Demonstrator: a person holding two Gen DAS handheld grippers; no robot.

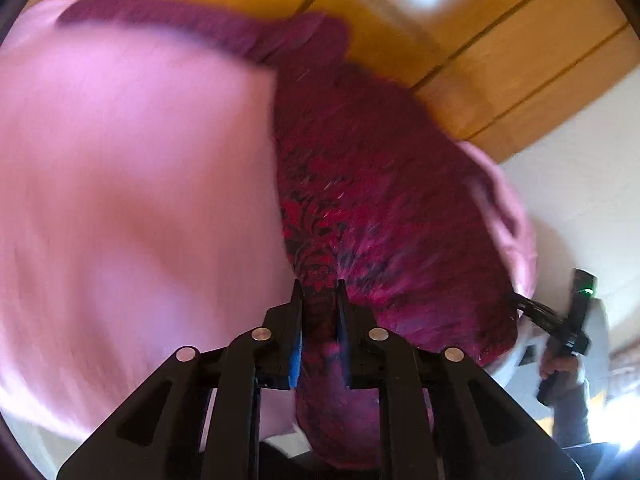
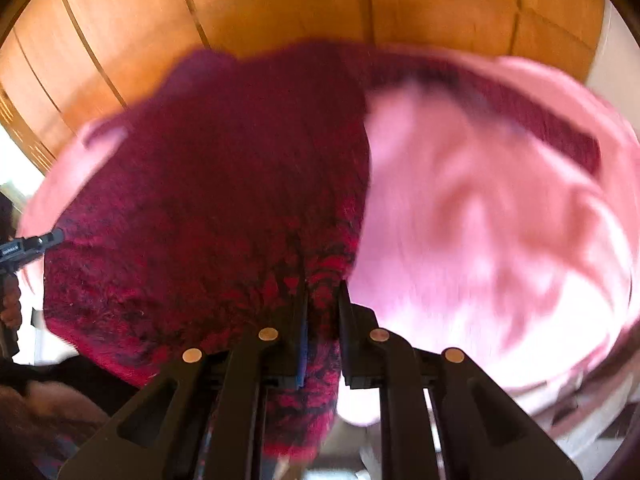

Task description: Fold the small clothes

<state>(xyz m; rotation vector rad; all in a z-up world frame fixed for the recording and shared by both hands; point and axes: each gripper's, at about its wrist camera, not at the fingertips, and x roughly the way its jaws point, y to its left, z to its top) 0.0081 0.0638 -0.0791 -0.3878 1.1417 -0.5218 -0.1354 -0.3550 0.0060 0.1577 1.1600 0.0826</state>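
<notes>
garment: crimson patterned knit point(image 1: 360, 184) with pink lining point(image 1: 132, 184), blurred, long axis unclear
left gripper point(image 1: 319, 292): pinching the knit's edge
right gripper point(image 2: 322, 292): pinching the knit's edge
backdrop: wooden panels point(image 2: 280, 4)

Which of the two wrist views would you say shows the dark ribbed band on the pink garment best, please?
The left wrist view: the dark ribbed band runs nearly unbroken along the pink garment's top edge. In the right wrist view the band is blurrier and curves away toward the right edge.
</notes>
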